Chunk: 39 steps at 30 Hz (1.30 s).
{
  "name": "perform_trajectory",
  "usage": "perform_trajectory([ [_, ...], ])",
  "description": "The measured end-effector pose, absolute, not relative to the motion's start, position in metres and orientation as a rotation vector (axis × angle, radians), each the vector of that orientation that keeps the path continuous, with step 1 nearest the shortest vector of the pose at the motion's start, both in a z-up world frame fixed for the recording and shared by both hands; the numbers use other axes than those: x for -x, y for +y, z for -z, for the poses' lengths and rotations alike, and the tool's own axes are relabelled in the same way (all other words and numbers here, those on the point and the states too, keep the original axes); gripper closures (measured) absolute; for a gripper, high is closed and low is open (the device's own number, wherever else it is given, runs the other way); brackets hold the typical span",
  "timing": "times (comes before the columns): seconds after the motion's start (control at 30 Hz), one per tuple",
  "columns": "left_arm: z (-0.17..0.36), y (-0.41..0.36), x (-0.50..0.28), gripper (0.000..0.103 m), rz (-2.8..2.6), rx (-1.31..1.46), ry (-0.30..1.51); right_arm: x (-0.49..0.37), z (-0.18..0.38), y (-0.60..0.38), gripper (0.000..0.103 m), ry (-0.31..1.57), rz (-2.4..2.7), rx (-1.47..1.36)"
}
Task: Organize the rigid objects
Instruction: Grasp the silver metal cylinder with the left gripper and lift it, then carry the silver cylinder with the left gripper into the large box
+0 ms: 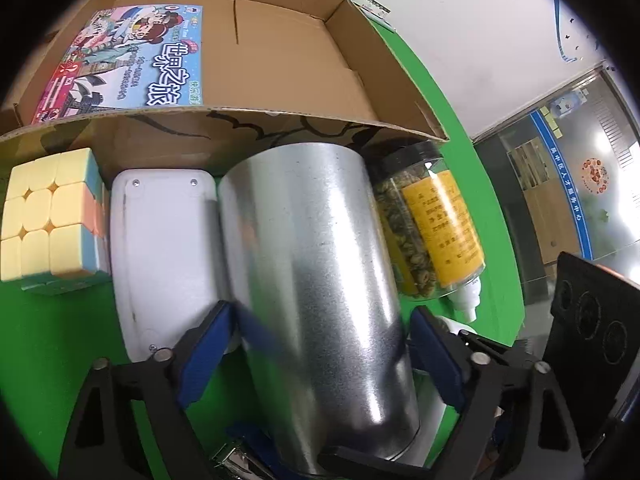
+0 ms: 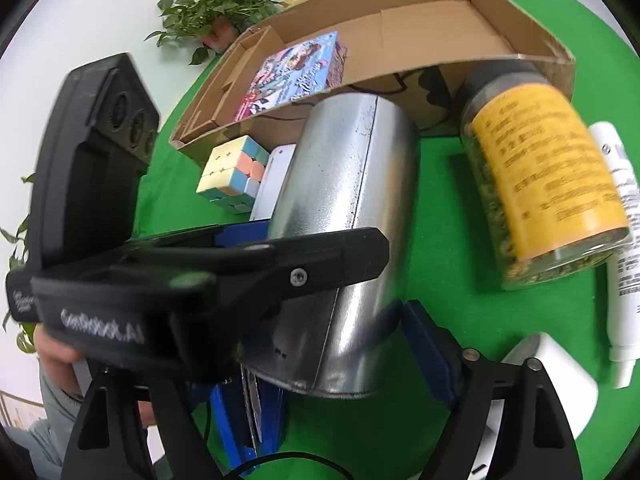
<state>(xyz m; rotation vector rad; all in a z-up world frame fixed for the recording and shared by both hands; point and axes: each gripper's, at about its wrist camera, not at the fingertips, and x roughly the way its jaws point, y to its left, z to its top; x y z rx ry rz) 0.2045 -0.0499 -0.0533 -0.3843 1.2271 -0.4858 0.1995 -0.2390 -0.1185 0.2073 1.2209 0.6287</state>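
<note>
Metal can [image 1: 316, 280] clamped in left tongs [image 1: 320, 344]; right tongs [image 2: 324, 344] gape, left finger hidden.

A white wall [image 1: 460, 40] backs the green table [image 2: 460, 184], with a leafy plant [image 2: 216, 8] behind.

Game box [image 1: 132, 60]: "世界之旅"
Left gripper [image 2: 248, 264]: "GenRobot.AI", blurred
Jar [image 2: 548, 184] yellow label: print too blurred to read
White bottle [image 2: 624, 240]: small print, illegible
</note>
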Motion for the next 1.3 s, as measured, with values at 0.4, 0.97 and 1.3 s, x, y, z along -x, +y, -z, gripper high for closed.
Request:
perform_trajectory([
  [0.4, 0.051, -0.033, -0.214, 0.019, 0.51, 0.501, 1.312, -0.229, 0.113, -0.269, 0.033, 1.332, -0.695, -0.367],
  [0.97, 0.055, -0.036, -0.218, 0.024, 0.464, 0.539, 1.34, -0.227, 0.123, -0.233, 0.02, 1.336, -0.638, -0.204],
  [1.3, 0.071, -0.048, -0.214, 0.017, 0.504, 0.517, 1.395, -0.227, 0.142, -0.218, 0.016, 1.392, -0.607, -0.195],
])
